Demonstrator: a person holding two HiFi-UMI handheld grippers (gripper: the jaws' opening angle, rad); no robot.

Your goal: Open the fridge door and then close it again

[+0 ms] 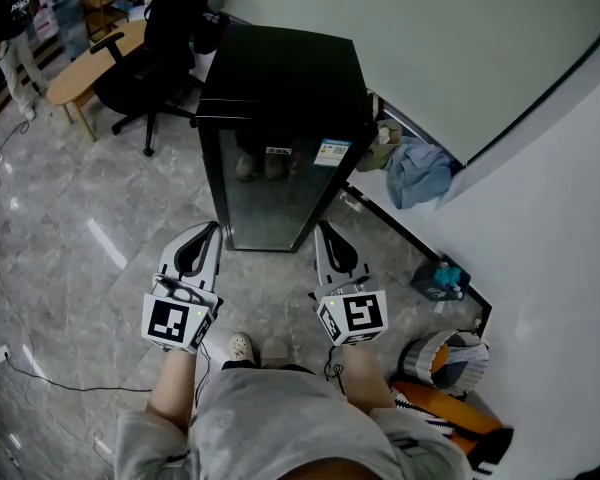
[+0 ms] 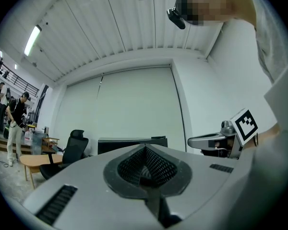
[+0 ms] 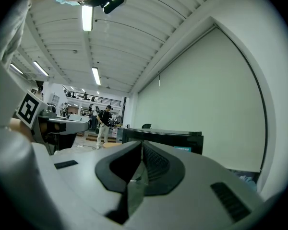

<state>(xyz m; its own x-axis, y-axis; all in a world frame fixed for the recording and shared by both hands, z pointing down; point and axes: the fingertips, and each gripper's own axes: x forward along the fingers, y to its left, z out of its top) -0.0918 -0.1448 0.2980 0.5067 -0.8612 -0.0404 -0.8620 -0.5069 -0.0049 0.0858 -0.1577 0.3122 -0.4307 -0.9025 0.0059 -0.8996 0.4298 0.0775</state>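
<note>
As the glass door (image 1: 275, 193) seemed shut flush on the black fridge (image 1: 280, 98), which stood on the floor (image 1: 70, 258) near the wall, the scene fitted both a moment ahead of opening and one after closing again. The left claw (image 1: 210, 230) and the right claw (image 1: 321, 230) were each pressed together on nothing, pointing level at the door, near it but apart. Behind the dark glass, no contents could be made out.

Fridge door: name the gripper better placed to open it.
Left, probably: left gripper sits by the door's left edge, open floor beside; right gripper has clutter alongside. Both shut, no handle visible.
</note>
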